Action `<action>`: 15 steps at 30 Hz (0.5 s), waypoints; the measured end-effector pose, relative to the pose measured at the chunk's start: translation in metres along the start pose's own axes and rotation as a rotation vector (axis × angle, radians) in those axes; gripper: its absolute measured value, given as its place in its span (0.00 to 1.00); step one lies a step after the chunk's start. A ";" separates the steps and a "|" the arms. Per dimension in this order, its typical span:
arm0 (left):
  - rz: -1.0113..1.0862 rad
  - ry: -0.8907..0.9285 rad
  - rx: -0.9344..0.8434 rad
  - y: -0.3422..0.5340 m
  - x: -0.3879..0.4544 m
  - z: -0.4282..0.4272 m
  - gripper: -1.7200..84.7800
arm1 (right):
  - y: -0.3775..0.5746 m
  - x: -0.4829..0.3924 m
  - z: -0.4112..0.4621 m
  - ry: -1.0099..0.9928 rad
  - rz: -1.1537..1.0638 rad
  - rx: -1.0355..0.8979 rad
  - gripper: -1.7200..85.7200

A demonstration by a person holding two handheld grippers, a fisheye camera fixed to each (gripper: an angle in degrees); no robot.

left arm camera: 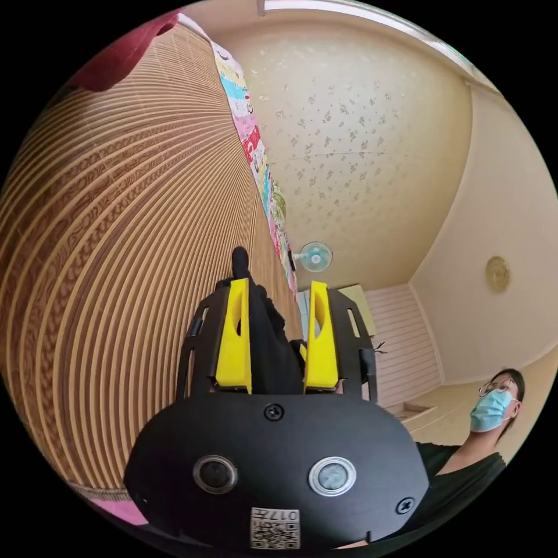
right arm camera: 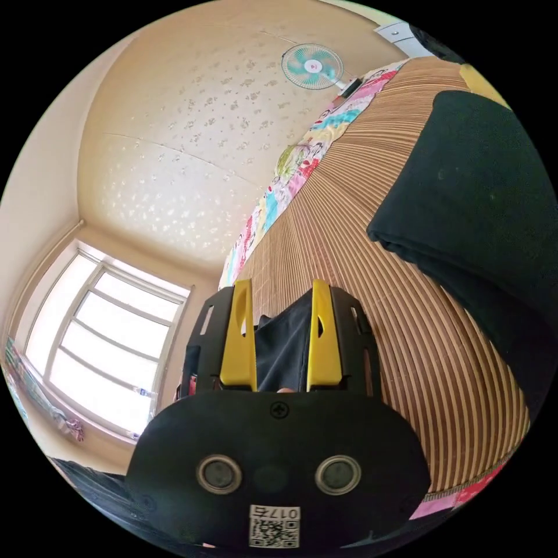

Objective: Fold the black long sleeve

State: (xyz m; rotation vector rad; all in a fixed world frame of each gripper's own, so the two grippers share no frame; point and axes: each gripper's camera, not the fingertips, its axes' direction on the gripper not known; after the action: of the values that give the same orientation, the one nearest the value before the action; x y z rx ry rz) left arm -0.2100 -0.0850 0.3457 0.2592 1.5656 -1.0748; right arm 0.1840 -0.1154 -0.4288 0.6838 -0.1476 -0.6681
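While our left tool (left arm camera: 278, 317) and right tool (right arm camera: 281, 325) each pinch black sleeve (right arm camera: 476, 192) cloth between yellow jaws, we see its folded bulk lying on the mat (right arm camera: 360, 261).

Black long sleeve (right arm camera: 471, 192): folded into a thick, smooth-edged bundle, lying flat on the striped bamboo mat (right arm camera: 360, 244), right side.
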 end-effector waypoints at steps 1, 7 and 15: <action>0.030 -0.059 -0.044 0.014 0.009 -0.003 0.21 | 0.003 -0.009 0.000 0.017 -0.029 -0.003 0.17; 0.026 -0.281 -0.163 0.106 0.033 -0.015 0.22 | 0.045 -0.123 0.058 0.173 -0.371 -0.262 0.15; -0.147 -0.142 -0.084 0.168 0.016 -0.012 0.16 | 0.133 -0.282 0.166 0.086 -0.651 -0.541 0.16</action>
State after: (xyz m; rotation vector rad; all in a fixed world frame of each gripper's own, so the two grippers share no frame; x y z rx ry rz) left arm -0.1094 0.0106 0.2492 0.0096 1.5159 -1.1128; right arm -0.0234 0.0455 -0.1931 0.2215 0.3450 -1.2404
